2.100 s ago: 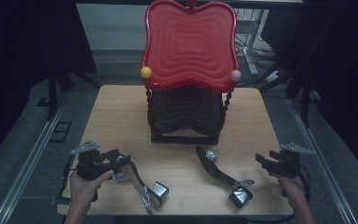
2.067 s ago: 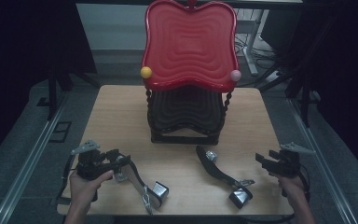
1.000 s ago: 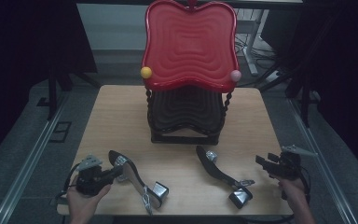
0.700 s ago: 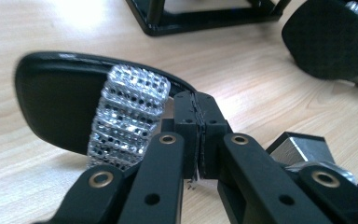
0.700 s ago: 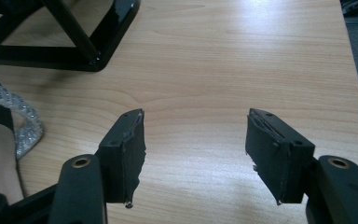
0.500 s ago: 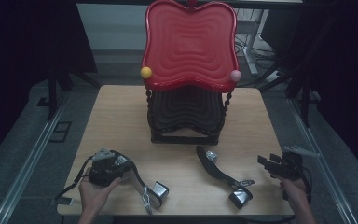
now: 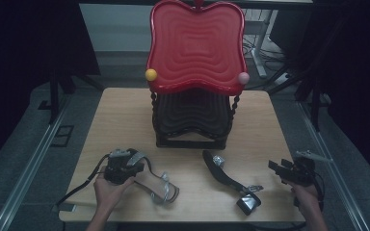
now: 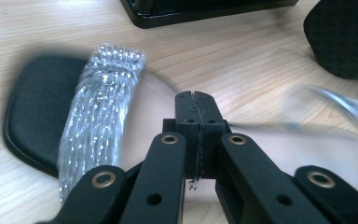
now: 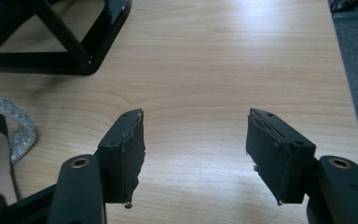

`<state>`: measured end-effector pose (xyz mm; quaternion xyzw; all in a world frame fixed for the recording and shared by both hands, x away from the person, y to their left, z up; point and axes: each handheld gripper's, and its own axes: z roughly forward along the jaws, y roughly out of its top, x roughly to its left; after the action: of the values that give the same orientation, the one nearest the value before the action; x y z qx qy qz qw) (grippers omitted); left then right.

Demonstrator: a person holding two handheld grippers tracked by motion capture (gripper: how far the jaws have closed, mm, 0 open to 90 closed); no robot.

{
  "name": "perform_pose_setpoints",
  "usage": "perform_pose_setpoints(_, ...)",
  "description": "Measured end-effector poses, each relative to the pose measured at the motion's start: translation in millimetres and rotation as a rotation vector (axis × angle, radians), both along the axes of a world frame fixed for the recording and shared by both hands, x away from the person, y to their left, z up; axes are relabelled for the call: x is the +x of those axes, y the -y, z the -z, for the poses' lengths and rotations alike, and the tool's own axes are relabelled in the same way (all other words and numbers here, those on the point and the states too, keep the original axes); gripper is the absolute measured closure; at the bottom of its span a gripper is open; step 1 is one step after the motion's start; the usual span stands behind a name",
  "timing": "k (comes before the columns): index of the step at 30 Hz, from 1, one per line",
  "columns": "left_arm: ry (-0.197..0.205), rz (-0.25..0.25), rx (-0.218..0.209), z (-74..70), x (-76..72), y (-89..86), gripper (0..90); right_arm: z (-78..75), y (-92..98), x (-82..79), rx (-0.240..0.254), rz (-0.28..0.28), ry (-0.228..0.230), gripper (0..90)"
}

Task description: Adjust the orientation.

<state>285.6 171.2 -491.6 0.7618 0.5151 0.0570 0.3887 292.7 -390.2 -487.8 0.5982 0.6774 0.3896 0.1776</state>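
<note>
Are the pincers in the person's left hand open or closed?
Closed. In the left gripper view, the left gripper has its two black jaws pressed flat together with nothing between them, above the sandal.

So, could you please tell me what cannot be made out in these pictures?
- High view: the left sandal's front, hidden under the left hand-held gripper.
- Left gripper view: clear straps at right, blurred.
- Right gripper view: the right sandal, cut off by the left edge.
- High view: black lower shelf, shaded by the red tray.

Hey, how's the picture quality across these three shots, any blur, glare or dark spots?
High view: dim, black surroundings; the red tray stands out. Left gripper view: the clear strap at right smears with blur, the glittery strap sparkles, and the shut left gripper is sharp. Right gripper view: bright and crisp, with soft glare on the table.
</note>
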Motion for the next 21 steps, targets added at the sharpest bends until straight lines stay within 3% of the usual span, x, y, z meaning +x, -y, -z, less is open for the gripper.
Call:
perform_pose_setpoints(3,-0.018,0.002,0.002,3.9,7.5,2.9,89.9,1.1,2.8,-0.2,0.006,0.016,-0.007,37.2)
perform_pose_setpoints(6,-0.024,-0.007,-0.029,-0.6,7.7,1.1,89.9,1.0,4.0,-0.4,0.008,0.019,-0.004,37.2)
perform_pose_setpoints(8,-0.004,0.006,-0.009,-11.0,4.5,4.1,89.9,1.0,4.0,-0.2,0.006,0.019,-0.004,37.2)
perform_pose_setpoints(11,0.026,0.038,-0.014,-26.8,2.2,15.8,89.9,2.1,2.6,0.3,0.004,0.016,-0.012,37.3)
perform_pose_setpoints(17,0.047,0.111,-0.020,-50.3,12.9,54.5,89.8,1.4,1.6,-0.2,-0.001,0.011,-0.010,37.3)
perform_pose_setpoints(21,0.027,0.141,-0.005,-55.7,19.1,82.1,89.8,3.0,2.1,0.5,0.000,0.008,-0.018,37.2)
